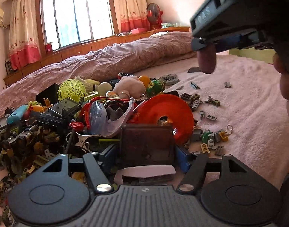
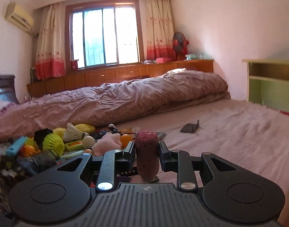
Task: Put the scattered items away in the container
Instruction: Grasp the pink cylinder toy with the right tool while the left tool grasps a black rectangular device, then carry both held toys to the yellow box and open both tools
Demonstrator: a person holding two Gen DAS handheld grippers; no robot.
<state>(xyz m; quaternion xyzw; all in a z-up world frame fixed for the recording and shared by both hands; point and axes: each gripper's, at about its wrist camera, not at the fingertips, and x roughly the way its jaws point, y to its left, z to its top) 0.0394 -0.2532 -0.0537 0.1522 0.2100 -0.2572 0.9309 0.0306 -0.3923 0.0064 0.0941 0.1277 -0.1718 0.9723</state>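
In the left wrist view my left gripper is low over the toy pile, its jaws on both sides of a dark brown box, and a white paper scrap lies just under the box. My right gripper hangs at the upper right of that view, above the pink blanket. It is shut on a purple sweet-potato-shaped toy. The right wrist view shows this toy upright between the right gripper's fingers. No container shows clearly.
A heap of toys covers the left: an orange disc, a yellow shuttlecock, a pink plush. Small grey bricks lie scattered on the pink blanket. A rolled quilt lies behind, and a green shelf stands on the right.
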